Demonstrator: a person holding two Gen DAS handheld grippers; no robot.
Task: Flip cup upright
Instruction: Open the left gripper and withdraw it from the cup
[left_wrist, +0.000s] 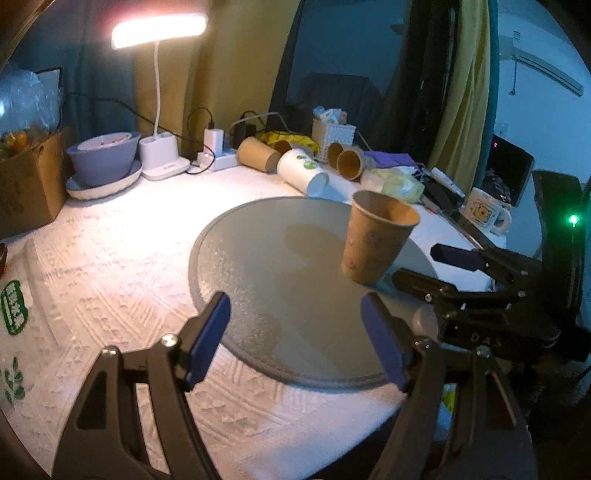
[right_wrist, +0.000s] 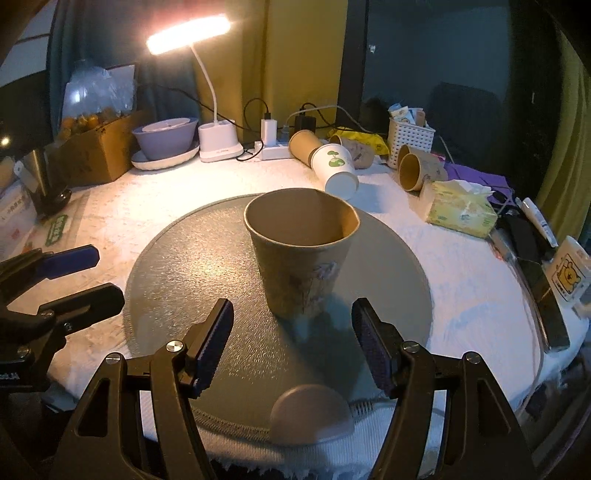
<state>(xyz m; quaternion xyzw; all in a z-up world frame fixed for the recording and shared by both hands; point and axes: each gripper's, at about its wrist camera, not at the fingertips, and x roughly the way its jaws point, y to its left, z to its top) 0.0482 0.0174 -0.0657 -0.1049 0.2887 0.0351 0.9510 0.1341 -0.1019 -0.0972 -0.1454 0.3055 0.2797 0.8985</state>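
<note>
Right wrist view shows your right gripper (right_wrist: 291, 343) spread wide and empty just short of the cup (right_wrist: 301, 254), which already stands mouth-up on the grey mat (right_wrist: 177, 266), so the flip looks done, while your left gripper (left_wrist: 295, 332) likewise gapes, touching nothing.

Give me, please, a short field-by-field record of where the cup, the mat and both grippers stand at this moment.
cup: brown paper cup, standing upright, mouth up, rim slightly dented
support: round grey mat on a white tablecloth
left gripper: open, holding nothing, over the mat, apart from the cup
right gripper: open, holding nothing, fingers either side in front of the cup, not touching it
background: white cup lying on its side; lit desk lamp; tissue box
task state: cup appears already upright
</note>
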